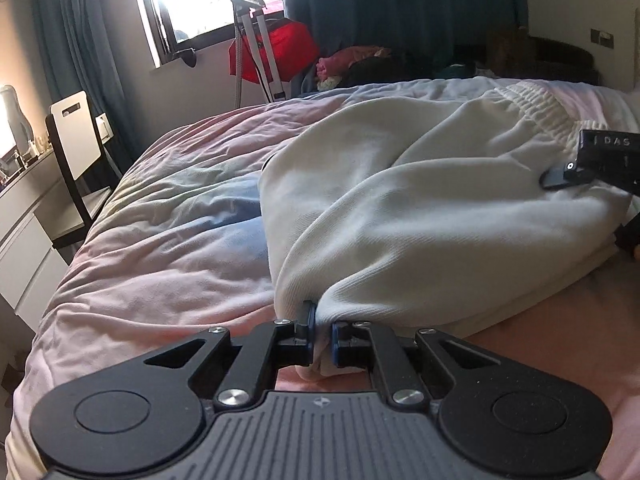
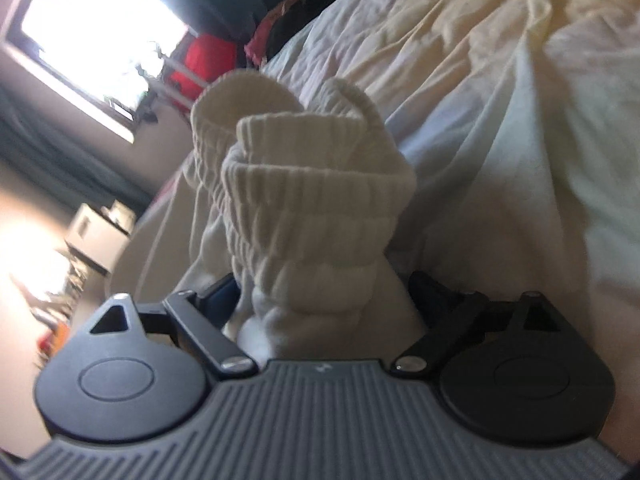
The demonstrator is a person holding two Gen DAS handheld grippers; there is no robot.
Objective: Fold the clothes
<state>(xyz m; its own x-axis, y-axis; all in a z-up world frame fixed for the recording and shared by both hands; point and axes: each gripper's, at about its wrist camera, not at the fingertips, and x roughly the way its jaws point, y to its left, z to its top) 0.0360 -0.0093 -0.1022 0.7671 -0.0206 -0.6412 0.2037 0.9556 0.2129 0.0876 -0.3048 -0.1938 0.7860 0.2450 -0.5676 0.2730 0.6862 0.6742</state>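
Bed (image 1: 168, 184) with rumpled pink-blue duvet; white sweatpants (image 1: 400, 200) lie on it, ribbed waistband (image 1: 536, 108) at far end.

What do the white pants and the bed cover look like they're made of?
White pants: soft matte knit, probably cotton fleece, with fine ribbed texture and a gathered elastic waistband. Bed cover: thin, smooth woven fabric, finely creased; possibly cotton.
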